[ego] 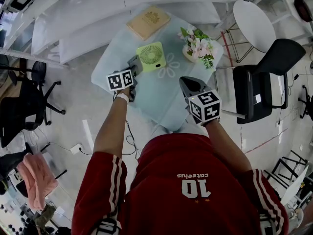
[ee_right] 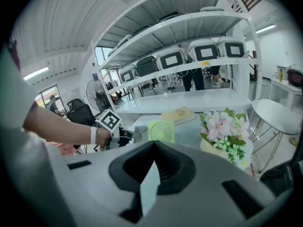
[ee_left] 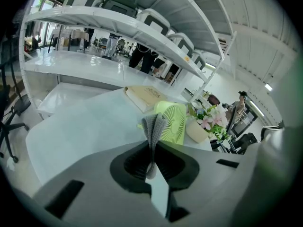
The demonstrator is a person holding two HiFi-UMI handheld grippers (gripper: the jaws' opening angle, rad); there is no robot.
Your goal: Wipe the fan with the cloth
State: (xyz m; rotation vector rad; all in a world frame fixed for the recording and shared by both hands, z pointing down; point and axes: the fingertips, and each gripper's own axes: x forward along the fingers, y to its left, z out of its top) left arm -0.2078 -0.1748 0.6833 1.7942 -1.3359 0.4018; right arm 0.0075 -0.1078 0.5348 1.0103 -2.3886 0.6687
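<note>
- My left tool [ee_left: 152,145] is clenched on the grey cloth [ee_left: 154,126]; a fold of it stands up past the tips.
- The green fan [ee_left: 174,125] stands upright near the middle of the table [ego: 161,94], towards its left edge. The cloth is just beside the fan's left side, and I cannot tell if they touch.
- My right tool [ee_right: 153,145] is closed on nothing and hangs over the near right edge, well apart from the fan.
- I judge the wiping is only about to begin. Next I need to press the cloth onto the grille and sweep across it lightly, since the small fan may slide or tip; the free tool could steady it.
- The table top is pale and glossy. A tan book [ego: 148,22] lies by the far edge and a flower pot [ego: 199,47] sits near the right corner.
- White shelves [ego: 98,13] run behind the table, with a black chair [ego: 264,82] to the right.
</note>
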